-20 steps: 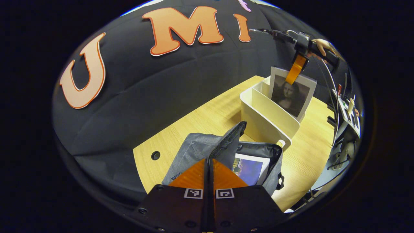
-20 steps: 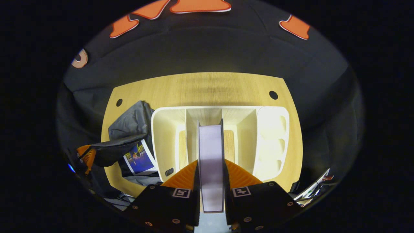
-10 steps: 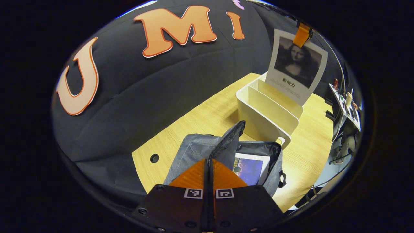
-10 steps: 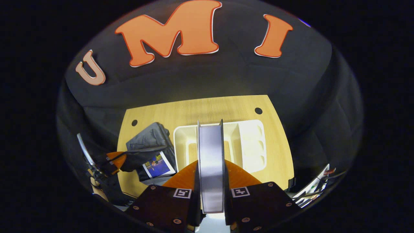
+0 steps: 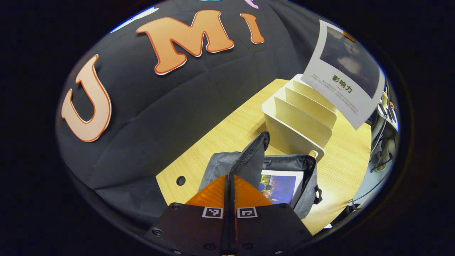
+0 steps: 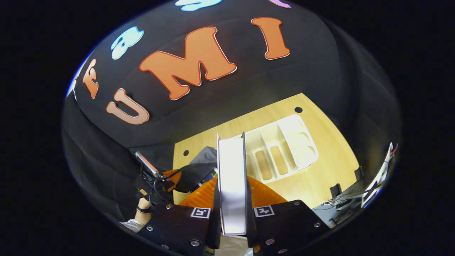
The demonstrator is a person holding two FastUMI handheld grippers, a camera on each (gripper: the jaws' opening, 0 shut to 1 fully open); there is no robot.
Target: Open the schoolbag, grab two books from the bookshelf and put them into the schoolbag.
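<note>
- Behind everything hangs the black booth wall, and below it the wooden table [image 5: 227,133] carries the work.
- Left gripper [image 5: 229,185] is closed on the raised flap [image 5: 253,156] of the grey schoolbag [image 5: 220,167] and holds the mouth open; one book [image 5: 280,185] lies already inside.
- Right gripper [image 6: 231,185] is clamped on the second book [image 6: 231,185], which stands edge-on between its fingers; in the left gripper view this book [image 5: 346,73] hangs high above the white bookshelf [image 5: 298,119].
- Compared with one second ago, the book has gone from sitting in its slot to being fully clear of the bookshelf, and the bookshelf looks now smaller and turned in the right gripper view.
- I judge the step is carrying the second book to the bag; next it must travel over the opening, tilt to fit beside the first book, and go down while the flap is kept up.
</note>
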